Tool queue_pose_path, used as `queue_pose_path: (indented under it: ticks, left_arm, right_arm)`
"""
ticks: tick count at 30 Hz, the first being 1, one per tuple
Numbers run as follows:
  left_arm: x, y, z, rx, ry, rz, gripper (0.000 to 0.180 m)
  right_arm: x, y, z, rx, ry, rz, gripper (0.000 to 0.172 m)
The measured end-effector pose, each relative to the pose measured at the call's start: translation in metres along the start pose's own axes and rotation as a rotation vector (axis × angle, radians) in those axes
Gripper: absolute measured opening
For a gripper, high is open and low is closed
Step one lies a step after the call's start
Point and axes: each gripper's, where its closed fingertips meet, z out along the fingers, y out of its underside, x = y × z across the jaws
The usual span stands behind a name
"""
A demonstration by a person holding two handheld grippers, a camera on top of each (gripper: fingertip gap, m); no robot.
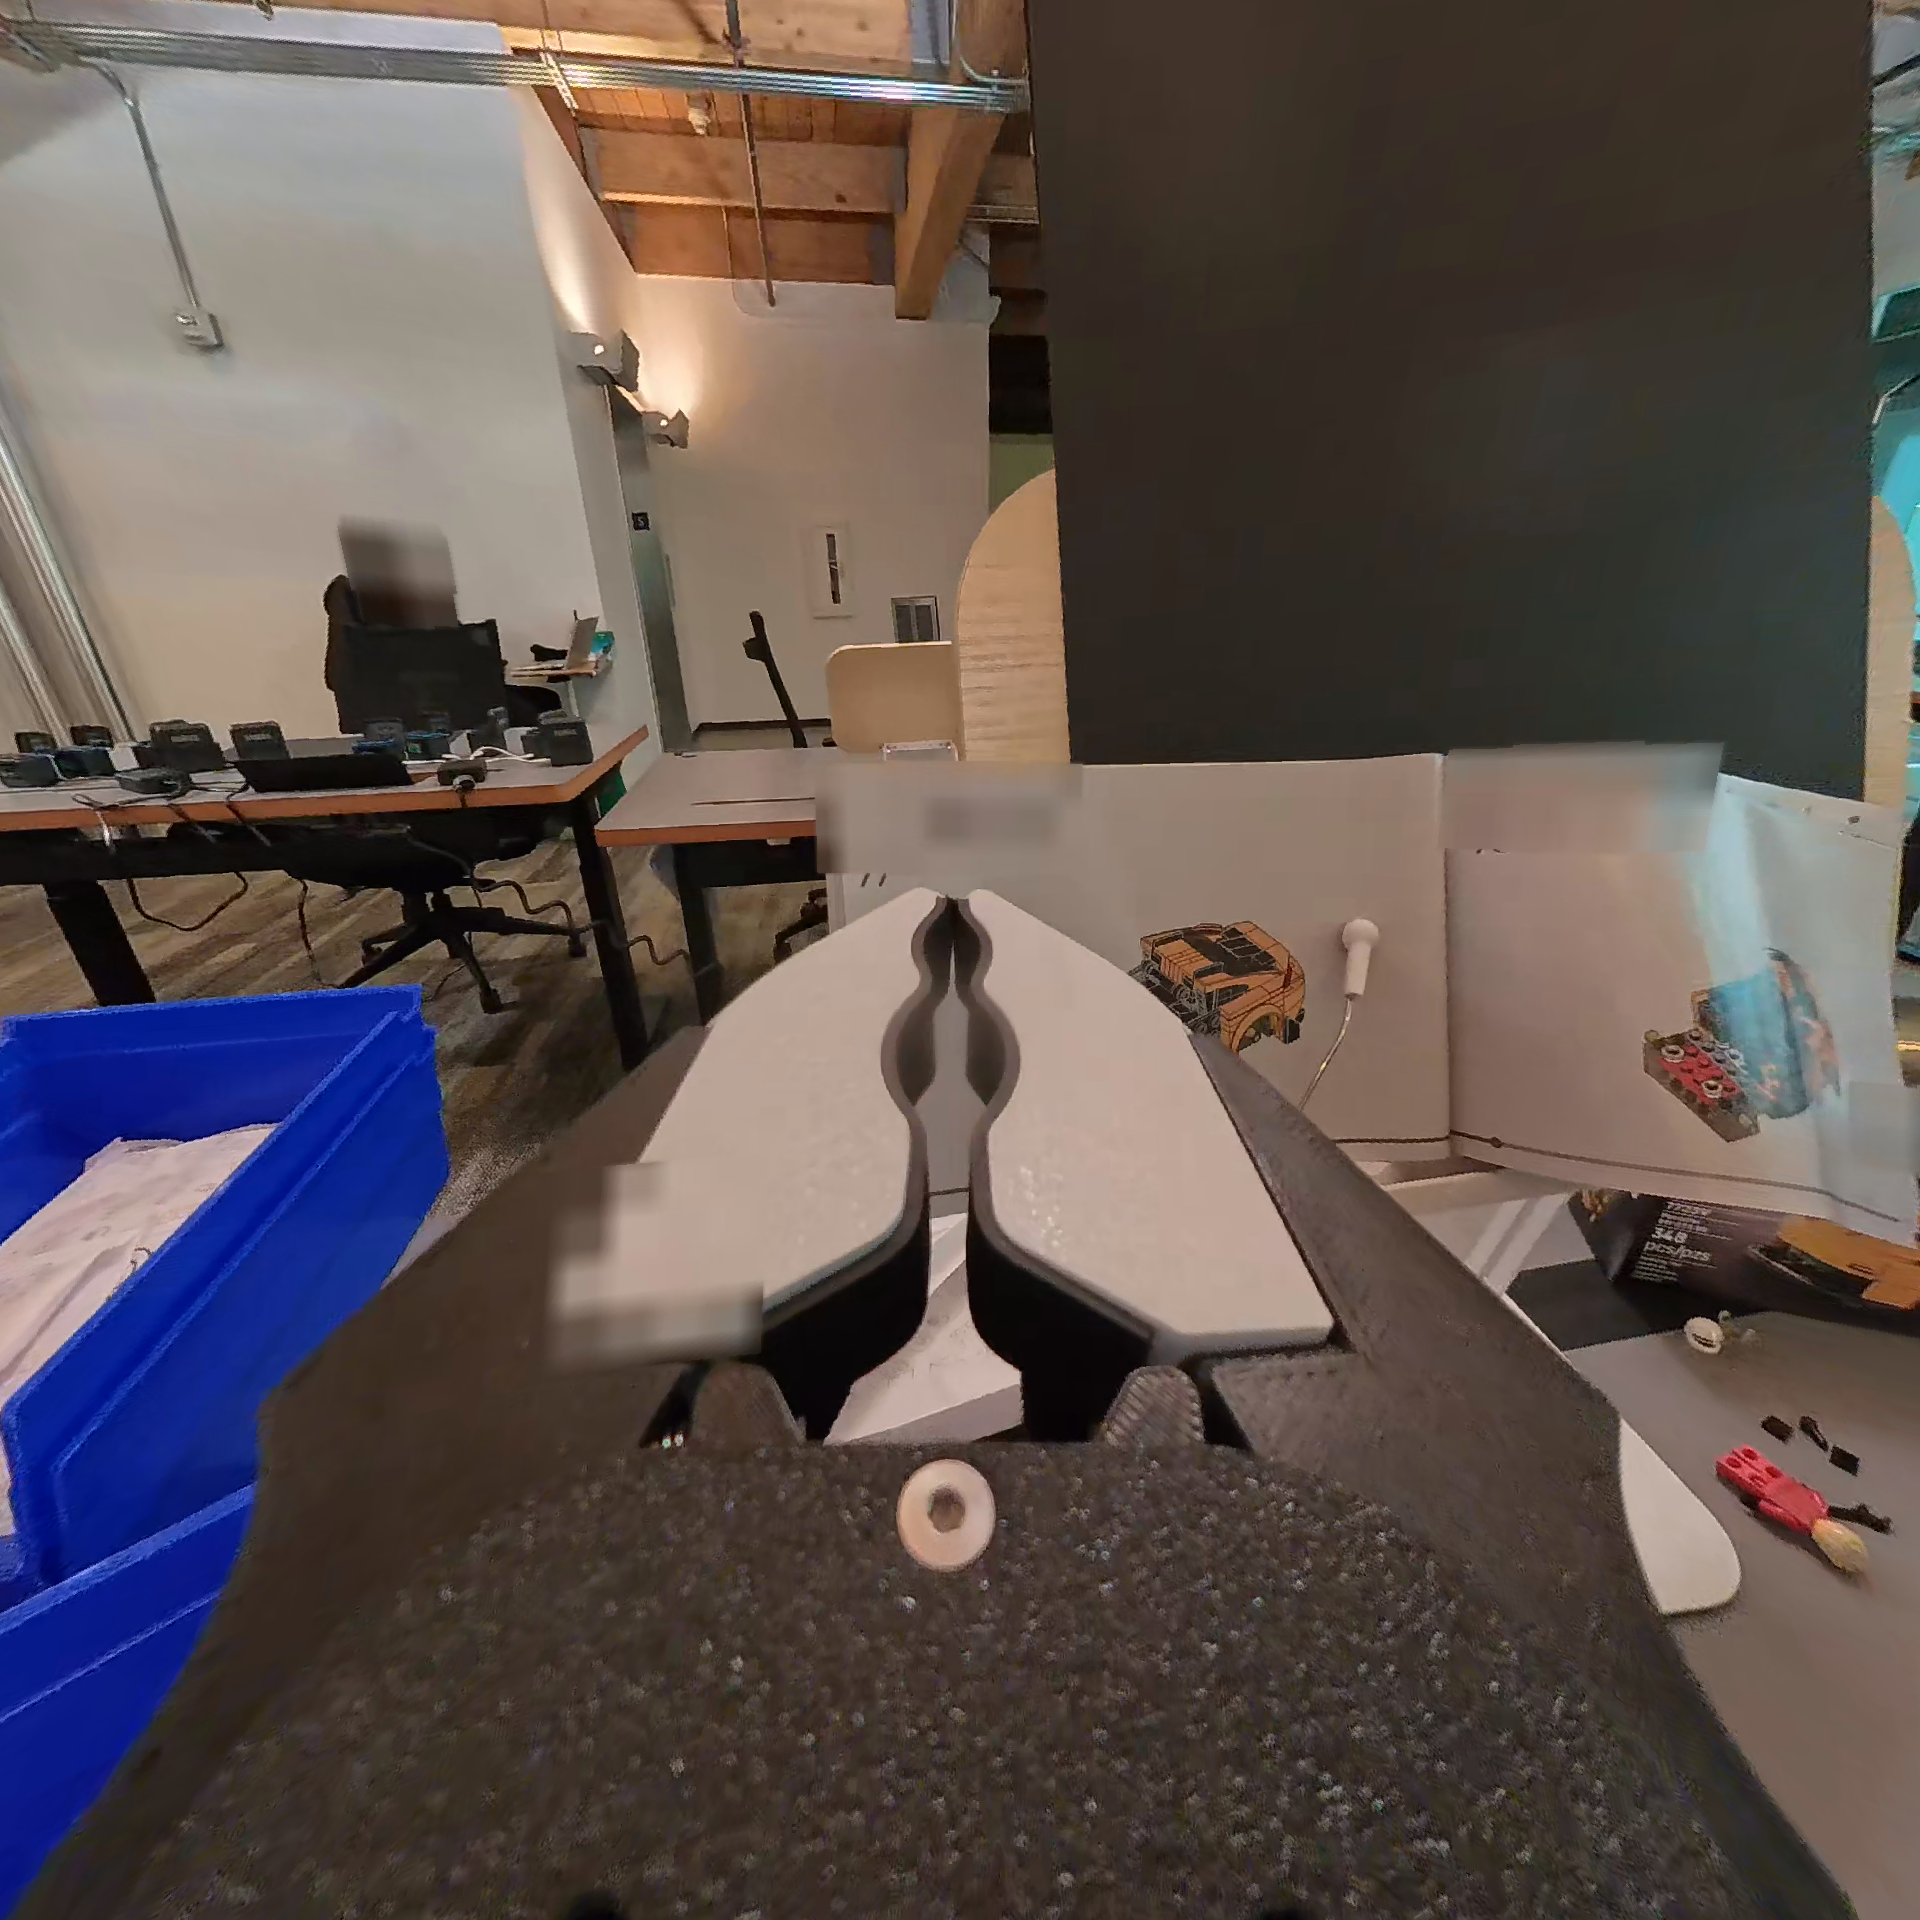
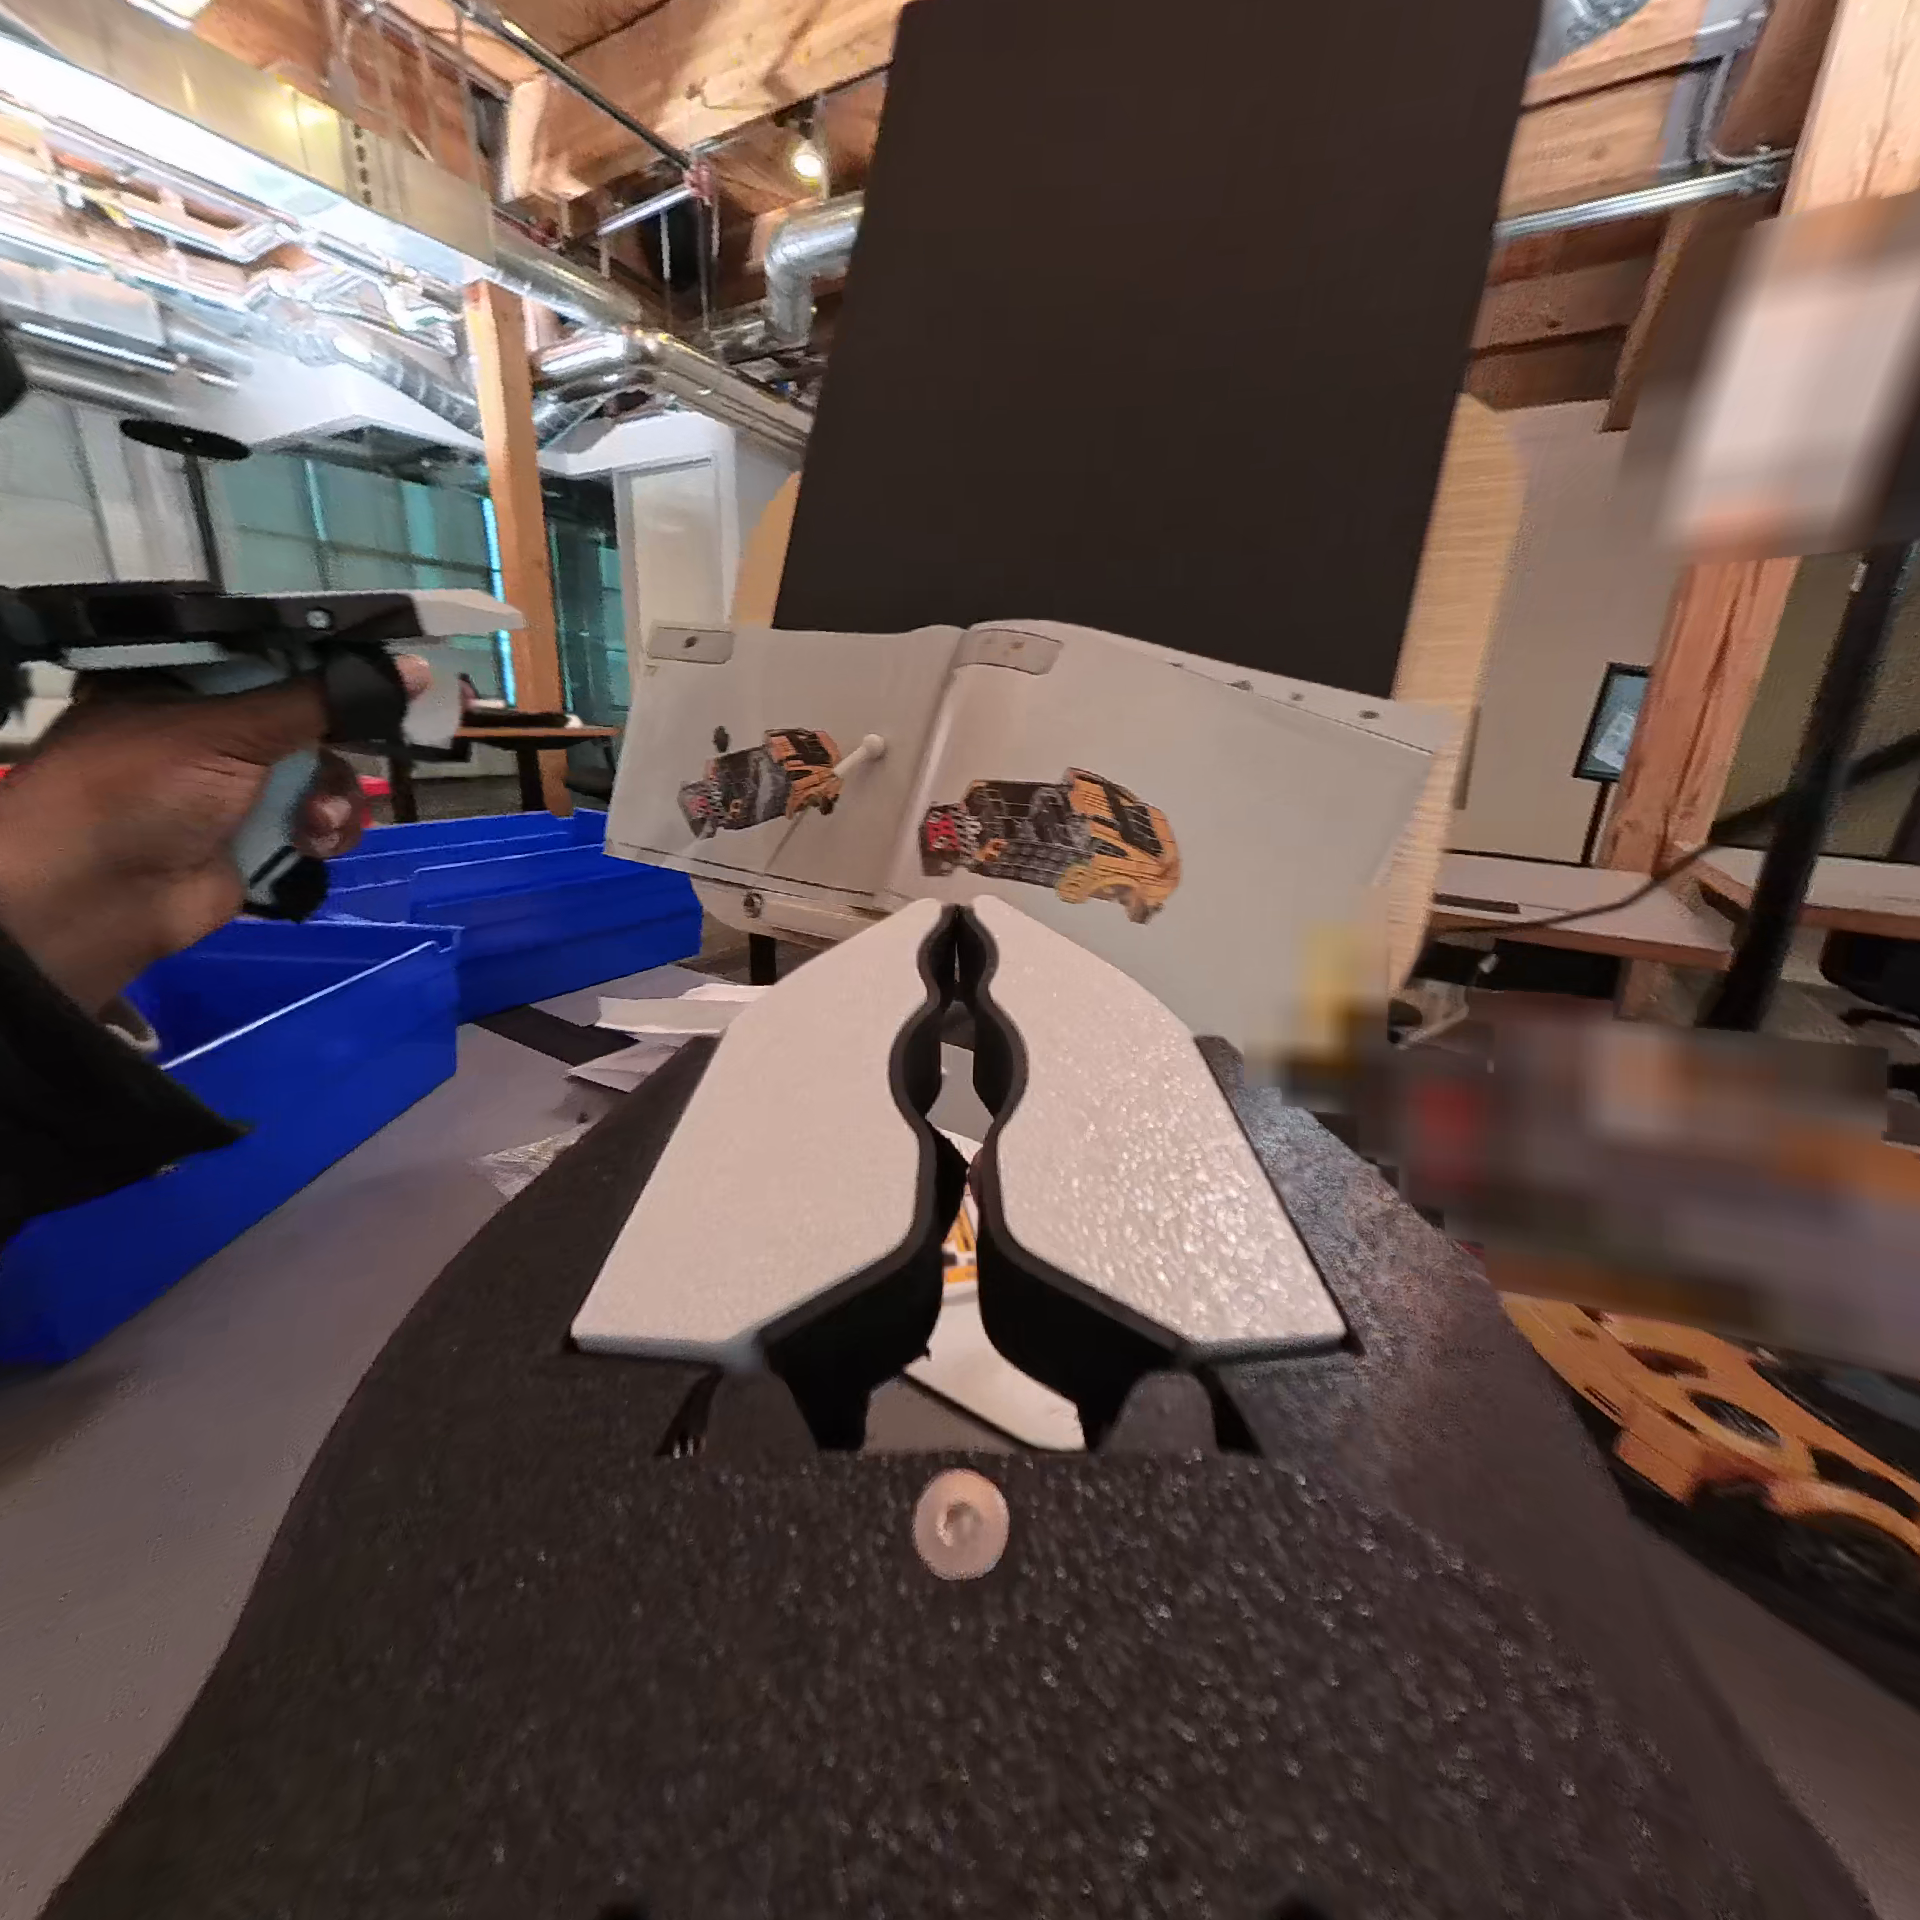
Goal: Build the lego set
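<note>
My left gripper [image 1: 954,906] is shut, its tips meet with nothing between them, raised above the grey table and pointing at an open instruction booklet [image 1: 1247,894] propped upright on a stand. My right gripper [image 2: 958,914] is also shut with nothing in it, pointing at the same booklet [image 2: 1039,769], whose pages show an orange and black brick car. The left gripper also shows in the right wrist view [image 2: 457,613], held in a person's hand at the far left. A small red brick assembly [image 1: 1782,1496] with tiny black pieces lies on the table to the right.
Blue bins [image 1: 187,1174] stand at the left and also show in the right wrist view [image 2: 343,997]. A dark upright panel [image 1: 1455,374] rises behind the booklet. A toy box [image 1: 1745,1257] lies at the right. Loose white papers [image 2: 644,1023] lie on the table. Desks and a chair stand beyond. Tip to tip, the grippers are about 30 cm apart. My right gripper is the nearer one to the small red brick assembly [image 1: 1782,1496]: about 25 cm, against 40 cm.
</note>
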Motion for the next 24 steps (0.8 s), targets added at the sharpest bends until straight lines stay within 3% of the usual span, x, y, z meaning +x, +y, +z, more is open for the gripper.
queue_pose_path:
  ticks: [5,10,17,18,21,24]
  left_arm:
    - [0.010,0.007,0.002,-0.012,0.015,0.021,0.000]
    - [0.045,0.024,0.007,-0.046,0.107,0.043,0.000]
    - [0.088,-0.003,-0.024,-0.116,0.331,0.092,0.005]
    - [0.085,-0.012,-0.034,-0.132,0.347,0.094,0.011]
    - [0.046,-0.040,-0.065,-0.152,0.306,0.157,0.003]
    - [-0.027,-0.022,-0.086,-0.374,0.189,0.376,0.001]
  right_arm:
    - [0.031,0.011,-0.018,-0.035,0.051,0.063,0.000]
    - [0.041,0.027,-0.019,-0.079,0.068,0.058,0.000]
    - [0.042,0.028,-0.021,-0.101,0.093,-0.029,0.000]
    - [0.044,0.026,-0.023,-0.104,0.100,-0.036,0.000]
    - [0.046,0.027,-0.037,-0.126,0.100,-0.062,0.000]
    - [0.047,0.039,-0.055,-0.174,0.077,-0.099,0.000]
